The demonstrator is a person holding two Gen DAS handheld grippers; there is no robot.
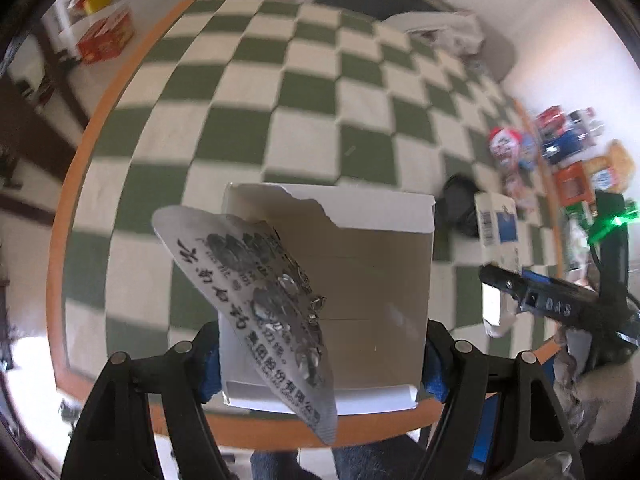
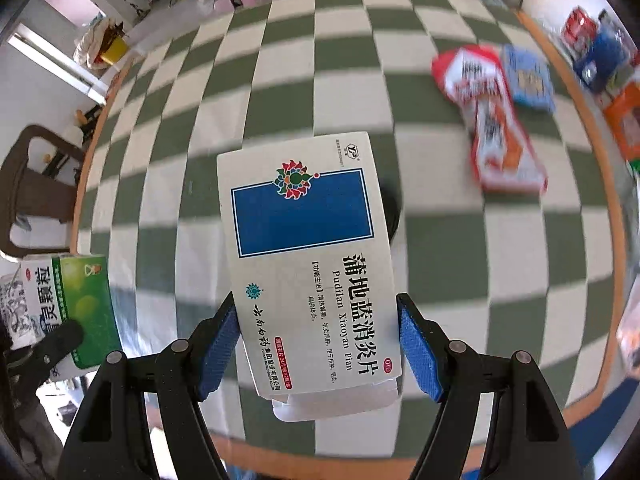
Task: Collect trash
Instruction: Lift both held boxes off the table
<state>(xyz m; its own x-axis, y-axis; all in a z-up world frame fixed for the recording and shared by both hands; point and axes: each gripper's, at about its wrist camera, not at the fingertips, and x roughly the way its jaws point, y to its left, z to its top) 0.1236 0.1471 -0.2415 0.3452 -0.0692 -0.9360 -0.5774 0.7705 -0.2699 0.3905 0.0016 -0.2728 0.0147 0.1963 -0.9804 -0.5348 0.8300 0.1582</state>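
Observation:
My left gripper (image 1: 320, 360) is shut on an open, torn carton (image 1: 360, 280) whose inside faces the camera. A silver blister sheet (image 1: 264, 292) sticks out of it. In the right wrist view this carton shows as a green box (image 2: 80, 312) at the lower left. My right gripper (image 2: 318, 344) is shut on a white and blue medicine box (image 2: 308, 256), held above the checkered table (image 2: 240, 120). That box and the right gripper (image 1: 496, 276) show at the right of the left wrist view.
Red and blue packets (image 2: 496, 120) lie on the table's right side. More boxes and packets (image 1: 560, 148) crowd the right rim. A dark round object (image 1: 460, 204) lies mid-table. A chair (image 2: 36, 192) stands at the left. A red box (image 1: 106, 36) sits beyond the table.

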